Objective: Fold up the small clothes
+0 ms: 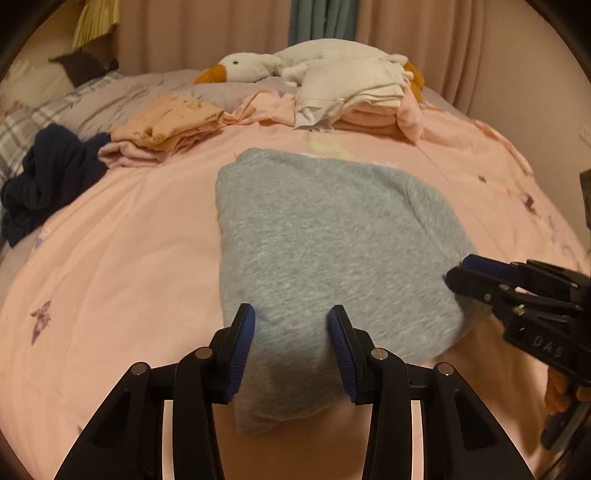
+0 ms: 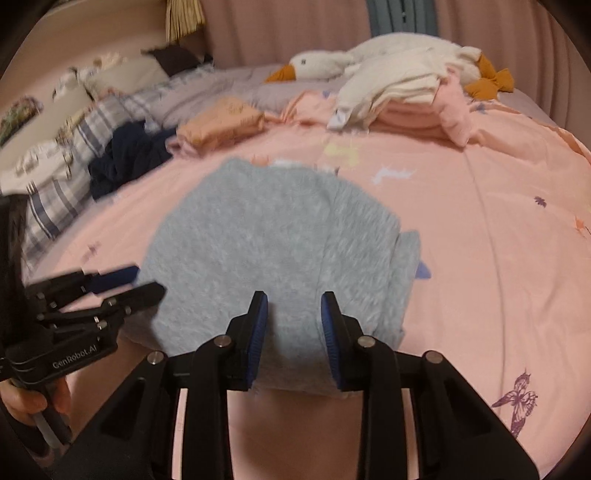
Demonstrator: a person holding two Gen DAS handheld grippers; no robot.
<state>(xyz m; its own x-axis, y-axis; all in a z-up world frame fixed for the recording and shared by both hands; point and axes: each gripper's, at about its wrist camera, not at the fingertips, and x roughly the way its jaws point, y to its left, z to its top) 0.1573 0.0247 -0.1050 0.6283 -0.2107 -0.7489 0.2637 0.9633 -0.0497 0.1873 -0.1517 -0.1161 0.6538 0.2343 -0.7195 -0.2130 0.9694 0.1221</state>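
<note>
Lifting grey garment [image 1: 325,251]'s near edge off bedspread [image 1: 122,266].

I'm working in a home bedroom: a bed [image 1: 110,258] with a pink butterfly-print cover, a plush goose [image 1: 251,66] by pink curtains [image 1: 203,33], plaid pillows [image 2: 70,177] and small piles of clothes [image 1: 166,122].
</note>
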